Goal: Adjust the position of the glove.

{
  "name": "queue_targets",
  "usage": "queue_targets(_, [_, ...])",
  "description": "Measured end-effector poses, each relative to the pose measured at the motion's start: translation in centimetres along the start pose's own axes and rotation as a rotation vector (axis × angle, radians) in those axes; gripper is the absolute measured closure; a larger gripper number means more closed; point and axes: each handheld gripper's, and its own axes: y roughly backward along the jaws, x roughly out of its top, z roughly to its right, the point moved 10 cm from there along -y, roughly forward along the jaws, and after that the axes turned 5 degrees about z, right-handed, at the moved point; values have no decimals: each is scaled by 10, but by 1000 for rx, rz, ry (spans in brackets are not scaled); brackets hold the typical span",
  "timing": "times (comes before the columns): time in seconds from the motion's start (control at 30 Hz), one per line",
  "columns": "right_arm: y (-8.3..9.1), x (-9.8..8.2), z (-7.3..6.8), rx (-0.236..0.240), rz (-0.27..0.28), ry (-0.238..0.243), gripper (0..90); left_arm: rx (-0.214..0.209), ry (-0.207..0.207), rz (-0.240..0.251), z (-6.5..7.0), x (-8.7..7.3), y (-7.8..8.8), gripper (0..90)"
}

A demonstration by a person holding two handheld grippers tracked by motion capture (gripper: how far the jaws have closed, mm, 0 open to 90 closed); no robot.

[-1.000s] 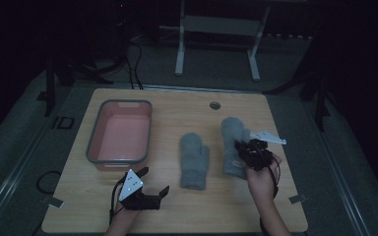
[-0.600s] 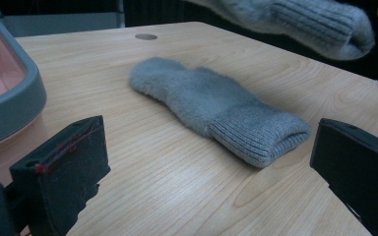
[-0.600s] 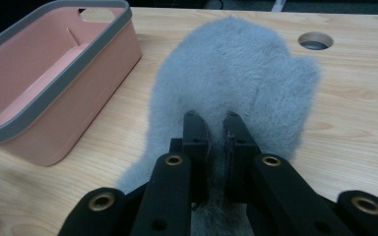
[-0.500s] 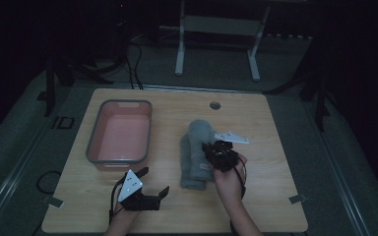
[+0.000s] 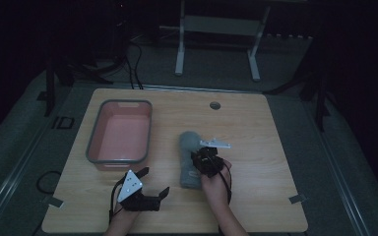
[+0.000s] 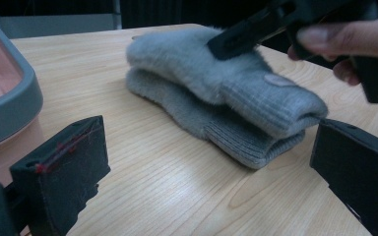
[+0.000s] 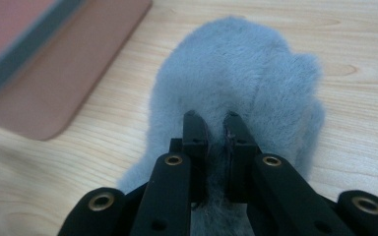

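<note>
I logged two grey mittens [image 5: 191, 160] stacked on the tabletop [image 5: 256, 147] beside a pink bin [image 5: 120, 135]. Right gripper [image 7: 211, 129] fingers were clamped on the top mitten [image 6: 216, 73]; left gripper [image 5: 150, 184] fingers stood apart, holding nothing.

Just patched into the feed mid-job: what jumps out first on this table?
Two fluffy grey mittens lie stacked near the table's middle, and the right hand-held gripper is shut on the fur of the upper one. To their left stands a pink tub with a grey rim. The left hand-held gripper rests open on the wooden table near the front edge, its jaws pointing toward the mittens.
</note>
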Motion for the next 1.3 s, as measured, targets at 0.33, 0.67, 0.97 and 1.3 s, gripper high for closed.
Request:
queue_targets(0.33, [-17,-18,6,9,-39,-2,806,2,4,3,1,0,0,15])
queue_targets(0.67, [3,0,7,73,17,32,613,28,13,-29,0,1,0,15])
queue_targets(0.97, [33,21,33,130,66,83,303,-19,60,-95,13,13,-5,15])
queue_targets(1.3, [43,16,54,220,110,297,137,-21,40,-112,10,46,-28,50])
